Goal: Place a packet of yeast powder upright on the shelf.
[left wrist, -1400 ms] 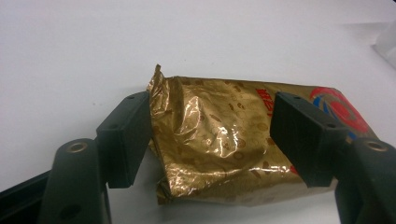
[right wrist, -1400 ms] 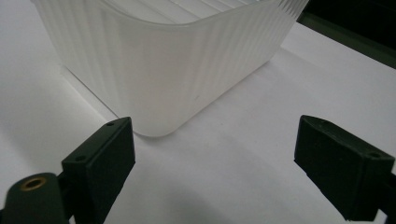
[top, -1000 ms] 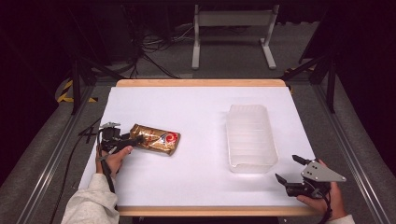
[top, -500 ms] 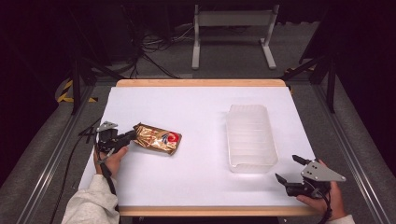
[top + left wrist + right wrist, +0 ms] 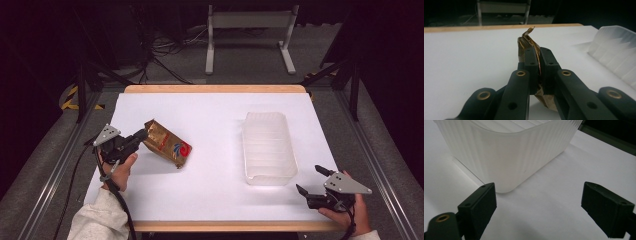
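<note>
The left gripper [image 5: 139,136] is clamped on the crimped end of a gold foil pouch [image 5: 167,143], which tilts with its gripped end raised off the white tabletop [image 5: 210,125] at the left and its lower right corner touching the surface. At the near right, the right gripper [image 5: 311,181] rests with jaws spread wide, empty, just near of a translucent ribbed plastic bin [image 5: 268,147].

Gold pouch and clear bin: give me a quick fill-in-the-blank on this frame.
1. The left gripper is ___ on the gold pouch.
2. The right gripper has its jaws ___.
3. The clear bin stands nearer the ___ gripper.
4. The pouch's gripped end is ___ off the table.

Missing words: shut; open; right; lifted
</note>
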A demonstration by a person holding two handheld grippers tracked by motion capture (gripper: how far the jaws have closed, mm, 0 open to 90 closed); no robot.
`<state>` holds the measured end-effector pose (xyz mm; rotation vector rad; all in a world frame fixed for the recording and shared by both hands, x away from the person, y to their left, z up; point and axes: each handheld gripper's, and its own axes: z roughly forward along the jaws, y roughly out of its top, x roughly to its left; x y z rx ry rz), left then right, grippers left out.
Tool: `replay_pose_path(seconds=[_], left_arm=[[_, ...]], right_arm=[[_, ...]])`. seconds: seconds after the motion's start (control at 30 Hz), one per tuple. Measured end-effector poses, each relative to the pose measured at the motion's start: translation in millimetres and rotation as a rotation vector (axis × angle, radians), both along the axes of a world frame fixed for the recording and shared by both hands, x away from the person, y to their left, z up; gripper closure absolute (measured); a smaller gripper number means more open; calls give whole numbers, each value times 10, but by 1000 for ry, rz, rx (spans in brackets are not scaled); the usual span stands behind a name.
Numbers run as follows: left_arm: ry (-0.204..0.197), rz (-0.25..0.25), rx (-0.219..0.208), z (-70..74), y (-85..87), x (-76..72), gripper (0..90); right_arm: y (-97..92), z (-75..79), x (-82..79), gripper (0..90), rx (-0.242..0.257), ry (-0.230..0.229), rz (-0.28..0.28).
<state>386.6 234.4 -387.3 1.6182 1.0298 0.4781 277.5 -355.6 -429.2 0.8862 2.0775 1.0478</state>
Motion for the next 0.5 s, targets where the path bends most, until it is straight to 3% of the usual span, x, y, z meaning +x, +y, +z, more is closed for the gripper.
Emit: replay_pose_path(seconds=[0.5], left_arm=[[-98,-149,18,261,-451,-69,861]], right_arm=[[1,-4,-5,134,-7,4,0]])
